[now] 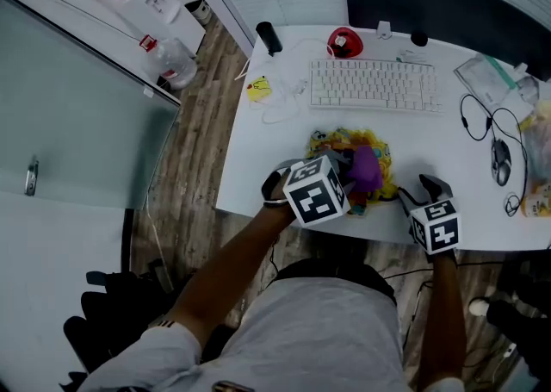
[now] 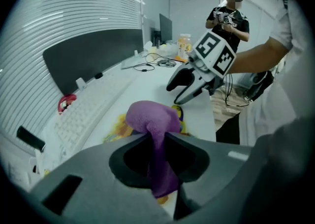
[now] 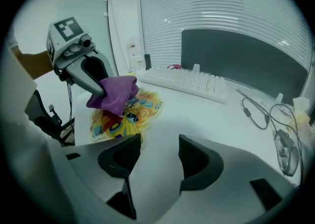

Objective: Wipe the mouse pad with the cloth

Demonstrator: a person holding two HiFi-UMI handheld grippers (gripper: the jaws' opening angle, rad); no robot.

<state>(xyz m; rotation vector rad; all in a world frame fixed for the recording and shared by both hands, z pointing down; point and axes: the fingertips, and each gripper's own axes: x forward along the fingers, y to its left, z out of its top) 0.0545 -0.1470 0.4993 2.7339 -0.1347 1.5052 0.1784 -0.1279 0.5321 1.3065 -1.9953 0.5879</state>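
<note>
A colourful, mostly yellow mouse pad (image 1: 376, 145) lies near the front edge of the white desk (image 1: 267, 158). A purple cloth (image 1: 366, 168) is bunched on the pad, and my left gripper (image 1: 348, 171) is shut on it; in the left gripper view the cloth (image 2: 150, 119) runs down between the jaws. My right gripper (image 1: 428, 187) hovers just right of the pad, open and holding nothing. The right gripper view shows the pad (image 3: 123, 119) ahead to the left, with the cloth (image 3: 115, 92) resting on its near part.
A white keyboard (image 1: 373, 84) lies behind the pad, a dark monitor (image 1: 448, 3) behind that. A mouse (image 1: 501, 160) and black cables (image 1: 473, 119) are at the right. A red object (image 1: 344, 41) sits by the keyboard. A person (image 2: 229, 18) stands far off.
</note>
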